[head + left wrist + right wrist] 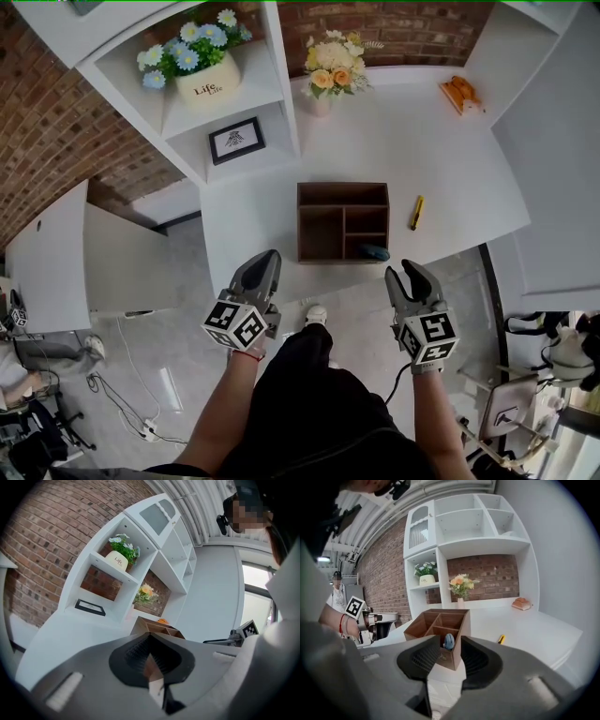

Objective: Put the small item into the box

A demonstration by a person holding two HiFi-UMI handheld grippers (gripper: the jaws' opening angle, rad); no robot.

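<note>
The wooden box (pixel 342 185) stands near the front edge of the white desk (pixel 403 141), with dividers splitting it into a long cell along the far side, a large cell at the near left and two small cells at the right. The small blue item (pixel 373 251) sits in the near-right small cell, at about 5 o'clock within the box. In the right gripper view it pokes up just above the rim (pixel 448 641).

At 3 o'clock from the box, a little apart from it, a yellow tool (pixel 416 213) lies on the desk. At 12 o'clock a vase of cream and orange flowers (pixel 328 70) stands by the brick wall, and at about 1 o'clock an orange object (pixel 459 94) rests in the far corner. At 11 o'clock, a shelf cubby holds a white pot of blue and white flowers (pixel 202 75). The cubby below it holds a framed picture (pixel 235 141).

The right gripper (pixel 410 272) hovers off the desk at 5 o'clock from the box. Its jaws stand wide and grip nothing, and the box corner is framed beyond them. The left gripper (pixel 265 258) hangs at 7 o'clock from the box. Its jaws are drawn narrow with nothing between them.
</note>
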